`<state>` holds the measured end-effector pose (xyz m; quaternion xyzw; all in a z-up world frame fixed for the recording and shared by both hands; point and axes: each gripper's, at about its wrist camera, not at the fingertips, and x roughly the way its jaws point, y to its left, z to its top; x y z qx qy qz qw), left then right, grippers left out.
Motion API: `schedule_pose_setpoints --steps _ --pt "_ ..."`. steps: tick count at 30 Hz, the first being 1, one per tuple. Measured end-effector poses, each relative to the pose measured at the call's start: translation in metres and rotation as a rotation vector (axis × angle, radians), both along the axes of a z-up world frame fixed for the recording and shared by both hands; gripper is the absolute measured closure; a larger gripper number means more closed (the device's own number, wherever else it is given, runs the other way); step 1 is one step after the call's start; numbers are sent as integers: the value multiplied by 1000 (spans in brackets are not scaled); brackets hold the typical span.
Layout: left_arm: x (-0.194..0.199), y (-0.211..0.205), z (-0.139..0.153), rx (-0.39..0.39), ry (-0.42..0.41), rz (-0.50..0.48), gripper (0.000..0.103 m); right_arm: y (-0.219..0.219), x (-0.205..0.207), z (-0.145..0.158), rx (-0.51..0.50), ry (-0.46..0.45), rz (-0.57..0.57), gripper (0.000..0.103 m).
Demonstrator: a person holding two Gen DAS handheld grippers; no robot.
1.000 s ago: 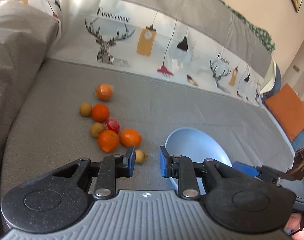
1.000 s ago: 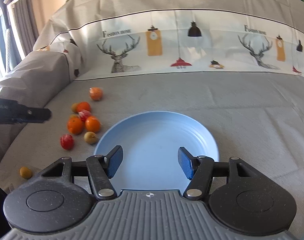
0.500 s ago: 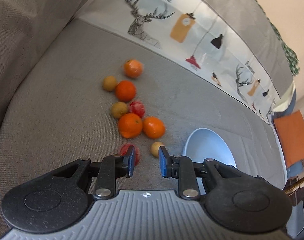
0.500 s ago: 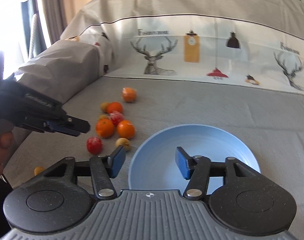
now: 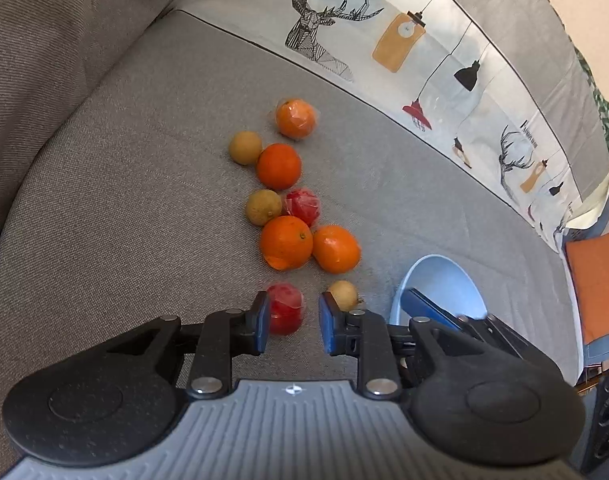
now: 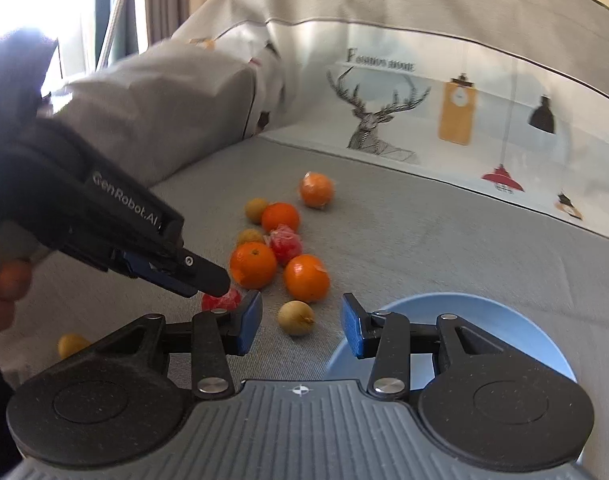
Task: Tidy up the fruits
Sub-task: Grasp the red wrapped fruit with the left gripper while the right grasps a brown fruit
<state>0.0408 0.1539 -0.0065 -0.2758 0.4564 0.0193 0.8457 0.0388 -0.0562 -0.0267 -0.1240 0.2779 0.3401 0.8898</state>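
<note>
Several fruits lie on the grey sofa seat: oranges (image 5: 285, 242), wrapped red fruits and small tan fruits. My left gripper (image 5: 292, 322) is open, its fingertips on either side of a wrapped red fruit (image 5: 285, 307), just short of it. In the right wrist view the left gripper (image 6: 202, 276) hangs over that red fruit (image 6: 221, 301). My right gripper (image 6: 300, 326) is open and empty, above a small tan fruit (image 6: 296, 317) and the left rim of the blue plate (image 6: 504, 320). The plate (image 5: 440, 280) also shows in the left wrist view.
A grey armrest cushion (image 6: 156, 108) rises at the left. The printed sofa back (image 5: 404, 40) runs behind the fruits. A lone yellow fruit (image 6: 72, 345) lies near the seat's front edge. An orange cushion (image 5: 596, 280) lies far right.
My left gripper has moved forward and down toward the fruit pile, so the near red fruit now sits between its fingertips. My right gripper has swung left toward the fruits, narrowing slightly.
</note>
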Motion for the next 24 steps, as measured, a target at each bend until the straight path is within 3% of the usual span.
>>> schedule_pose_setpoints --steps 4,8,11,17,19,22,23,24 --pt "2 0 -2 7 9 8 64 19 11 -12 -45 9 5 58" --pt "4 2 -4 0 16 11 64 31 22 -25 -79 50 7 60" --pt "6 1 -5 2 21 9 64 34 26 -30 -93 73 12 75" --pt "10 -3 -7 17 32 -2 65 30 22 -25 -95 55 9 76" --pt "10 -4 -7 22 35 -11 76 25 19 -22 -90 52 2 76" --pt "7 -5 -4 37 23 -7 82 18 13 -17 -87 43 -10 76" --pt "4 -5 -2 39 11 -7 92 13 10 -14 -76 46 -15 75" --pt "1 -5 1 40 -2 -9 94 9 8 -10 -60 49 -19 75"
